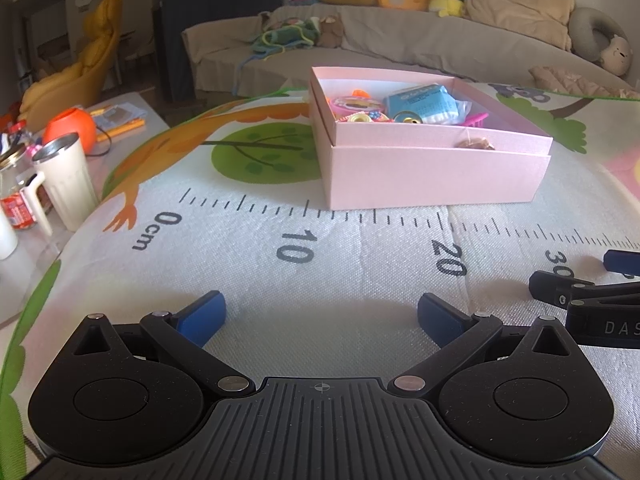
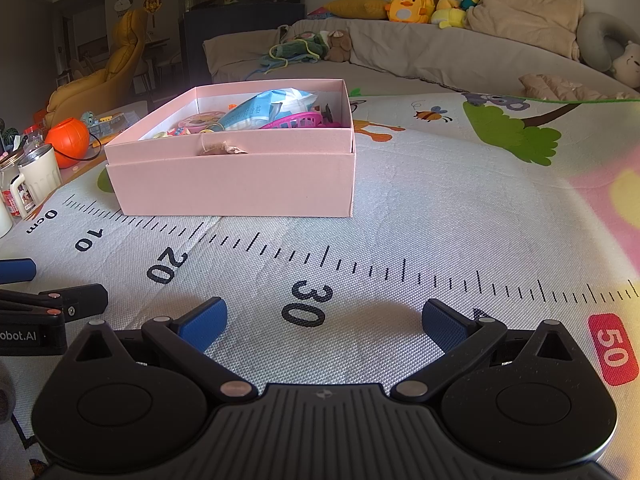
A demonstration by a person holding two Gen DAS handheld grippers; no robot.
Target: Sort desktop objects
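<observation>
A pink open box stands on the printed play mat, also in the right wrist view. It holds several small things: a blue tissue pack, a pink comb, round pink toys and hair ties. My left gripper is open and empty, low over the mat near the 10–20 cm marks, well in front of the box. My right gripper is open and empty near the 30 cm mark. Each gripper shows at the edge of the other's view.
A white mug, a jar and an orange ball-shaped toy stand on a side table at the left. A grey sofa with plush toys runs behind the mat. A yellow chair is at the far left.
</observation>
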